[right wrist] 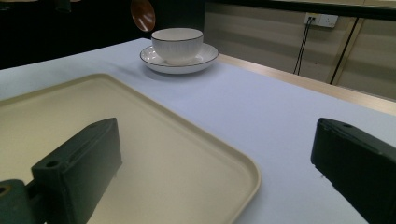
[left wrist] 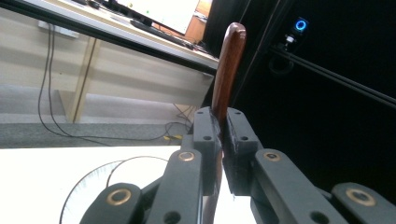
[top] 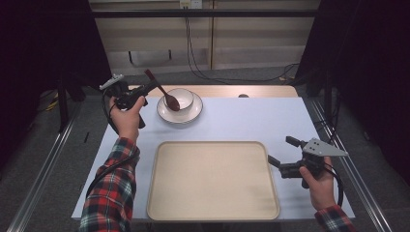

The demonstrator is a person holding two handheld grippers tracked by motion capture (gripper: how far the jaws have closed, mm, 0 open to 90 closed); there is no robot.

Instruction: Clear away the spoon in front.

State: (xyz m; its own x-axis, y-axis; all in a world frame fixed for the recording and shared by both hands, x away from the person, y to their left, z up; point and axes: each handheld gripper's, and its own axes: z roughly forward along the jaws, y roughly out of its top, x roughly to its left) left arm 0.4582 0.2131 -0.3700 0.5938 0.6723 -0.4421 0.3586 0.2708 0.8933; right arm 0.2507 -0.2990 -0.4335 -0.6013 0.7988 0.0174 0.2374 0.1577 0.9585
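My left gripper [top: 145, 90] grasps the spoon [top: 165, 93], bowl end maybe above the cup [top: 182, 99]; right gripper [top: 279, 151] released.

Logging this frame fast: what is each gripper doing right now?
Left gripper: jaws closed on the wooden spoon, above the bowl.
Right gripper: jaws open, holding nothing, beside the tray.

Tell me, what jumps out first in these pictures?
The brown wooden spoon, clamped in the left gripper, hangs over the white bowl on its saucer at the table's far side. Nearer lies a big bare cream tray, with the open right gripper beside its right edge.
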